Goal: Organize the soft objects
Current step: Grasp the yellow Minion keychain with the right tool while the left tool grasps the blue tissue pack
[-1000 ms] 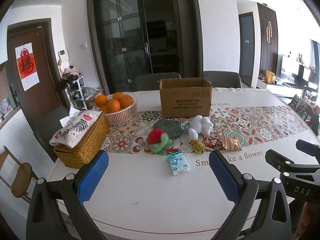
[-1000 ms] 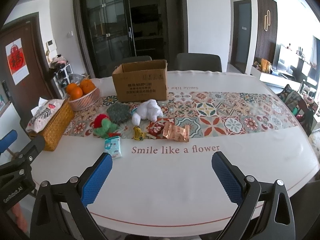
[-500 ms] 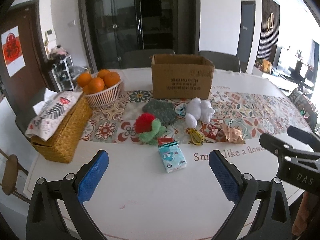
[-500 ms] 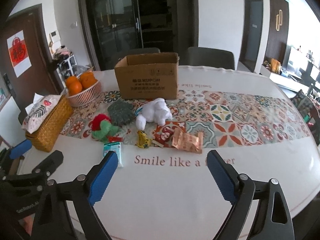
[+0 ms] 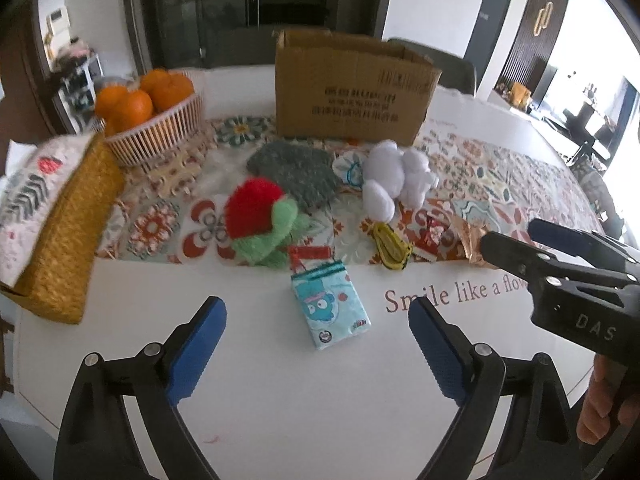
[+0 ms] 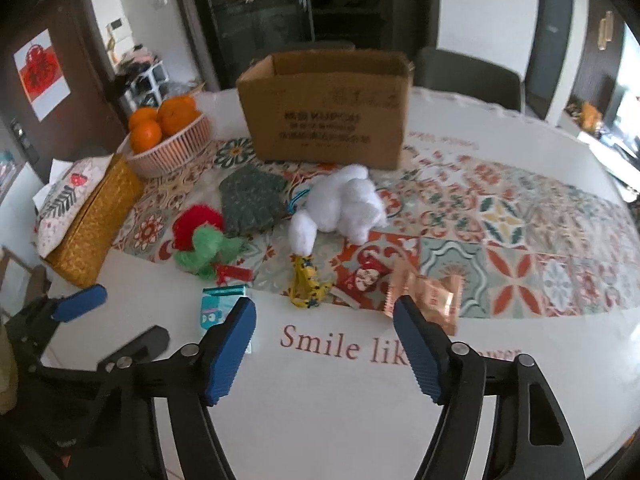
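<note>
Dining room with dark glass doors behind, and I'm working over a white oval table (image 6: 520, 380) with a patterned tile-print runner across it. Compared to a second ago both cameras have pushed in a lot closer; the pile looks much bigger now, so the approach is basically done and it's time to pick something.

Left gripper (image 5: 316, 344) is wide open, holding nothing, lined up either side of the light blue cartoon tissue pack (image 5: 332, 306) lying flat on the bare table. Right gripper (image 6: 324, 344) is also spread open and empty, hovering in front of the small yellow crinkly packet (image 6: 306, 286) and the copper foil wrapper (image 6: 428, 296).

The soft stuff is all still on the runner: the red-and-green fuzzy plush (image 5: 260, 220), the grey-green knitted cloth (image 5: 298, 172) and the white plush toy (image 5: 396, 180), sitting just in front of the open brown cardboard box (image 5: 352, 88). My guess is the box is where they go. Nothing's in hand yet, so the sorting hasn't really started.

Off to the left: white basket of oranges (image 5: 160, 136) and a woven yellow tissue box (image 5: 68, 232).
</note>
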Demonstrator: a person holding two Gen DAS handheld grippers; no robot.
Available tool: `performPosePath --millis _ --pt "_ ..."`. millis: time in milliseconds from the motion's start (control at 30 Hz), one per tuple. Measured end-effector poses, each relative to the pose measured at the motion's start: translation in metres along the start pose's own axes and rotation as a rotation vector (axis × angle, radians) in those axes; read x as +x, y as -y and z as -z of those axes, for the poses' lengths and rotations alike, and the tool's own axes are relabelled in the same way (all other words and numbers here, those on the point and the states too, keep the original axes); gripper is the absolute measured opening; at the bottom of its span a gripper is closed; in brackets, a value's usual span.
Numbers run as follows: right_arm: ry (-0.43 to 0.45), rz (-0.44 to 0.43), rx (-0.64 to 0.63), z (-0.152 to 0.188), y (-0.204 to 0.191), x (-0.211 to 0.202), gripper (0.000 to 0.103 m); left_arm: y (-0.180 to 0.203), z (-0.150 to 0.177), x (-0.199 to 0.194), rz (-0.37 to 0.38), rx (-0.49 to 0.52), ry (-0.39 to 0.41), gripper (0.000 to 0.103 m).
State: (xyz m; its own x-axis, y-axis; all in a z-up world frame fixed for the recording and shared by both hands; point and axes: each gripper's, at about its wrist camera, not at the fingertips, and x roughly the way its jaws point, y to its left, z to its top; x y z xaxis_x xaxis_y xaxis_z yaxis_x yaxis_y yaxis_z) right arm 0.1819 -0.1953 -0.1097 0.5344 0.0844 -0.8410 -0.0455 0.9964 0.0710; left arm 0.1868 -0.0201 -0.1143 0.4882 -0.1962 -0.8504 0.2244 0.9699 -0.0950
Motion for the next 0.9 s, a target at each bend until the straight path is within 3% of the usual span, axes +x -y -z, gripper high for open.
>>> performPosePath --millis 467,900 --pt "-0.200 -0.224 -0.136 -0.028 0.005 0.096 0.055 0.003 0.000 0.065 -0.040 -0.183 -0.149 0.088" --pt "-0.308 -0.268 -0.179 -0.028 -0.013 0.154 0.047 0.006 0.008 0.108 -0.063 -0.208 -0.209 0.075"
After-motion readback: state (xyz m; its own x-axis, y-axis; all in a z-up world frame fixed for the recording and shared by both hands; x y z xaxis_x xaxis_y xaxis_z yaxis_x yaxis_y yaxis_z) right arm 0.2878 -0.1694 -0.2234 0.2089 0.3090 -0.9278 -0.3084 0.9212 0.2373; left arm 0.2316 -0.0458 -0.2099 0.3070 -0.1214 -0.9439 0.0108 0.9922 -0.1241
